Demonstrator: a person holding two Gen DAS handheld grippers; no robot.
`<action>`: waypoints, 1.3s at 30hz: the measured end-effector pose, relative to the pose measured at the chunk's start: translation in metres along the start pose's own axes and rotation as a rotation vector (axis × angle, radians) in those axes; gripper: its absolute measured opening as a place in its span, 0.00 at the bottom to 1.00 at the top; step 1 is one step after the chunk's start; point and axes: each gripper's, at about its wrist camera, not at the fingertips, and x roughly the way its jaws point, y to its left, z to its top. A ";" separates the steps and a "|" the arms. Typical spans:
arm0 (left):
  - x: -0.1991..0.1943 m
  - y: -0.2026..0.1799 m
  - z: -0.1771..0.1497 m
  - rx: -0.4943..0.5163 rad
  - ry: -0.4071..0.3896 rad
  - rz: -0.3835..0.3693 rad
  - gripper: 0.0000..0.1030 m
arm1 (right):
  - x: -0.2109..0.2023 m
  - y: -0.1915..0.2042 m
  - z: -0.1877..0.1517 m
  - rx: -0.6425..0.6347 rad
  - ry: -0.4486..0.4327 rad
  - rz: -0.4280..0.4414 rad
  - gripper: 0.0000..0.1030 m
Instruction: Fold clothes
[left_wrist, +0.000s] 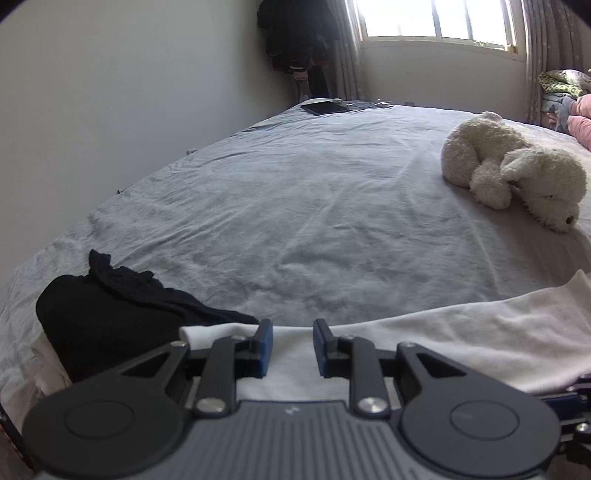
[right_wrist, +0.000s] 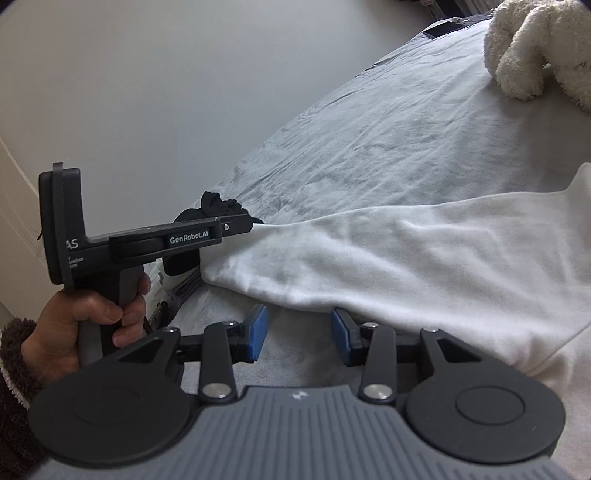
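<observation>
**White garment spread at the near edge of the bed, both grippers over it**

In the left wrist view, the left gripper (left_wrist: 292, 345) is seen at the bottom centre, its blue-padded jaws standing a little apart with the white garment (left_wrist: 461, 339) showing in the gap; whether the pads press on the cloth cannot be told. The garment is stretched across the lower right of the frame on the grey bed sheet (left_wrist: 295, 206). A black garment (left_wrist: 107, 317) is heaped at lower left, just beside the white one. A white plush dog (left_wrist: 517, 173) is seen at the right and a dark tablet (left_wrist: 321, 107) at the far edge.

In the right wrist view, the right gripper (right_wrist: 298, 334) is shown with its jaws apart and nothing gripped, at the near hem of the white garment. The left hand (right_wrist: 92, 325) is seen at lower left, wrapped around its gripper's handle.
</observation>
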 end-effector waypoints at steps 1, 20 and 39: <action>0.002 -0.006 0.001 -0.004 0.008 -0.028 0.26 | -0.005 -0.001 0.002 0.005 -0.017 -0.010 0.43; 0.028 -0.154 -0.010 0.022 -0.076 -0.498 0.28 | -0.118 -0.088 0.009 0.067 -0.367 -0.710 0.53; 0.043 -0.138 -0.024 -0.068 -0.066 -0.607 0.28 | -0.086 -0.103 0.027 -0.076 -0.262 -0.928 0.30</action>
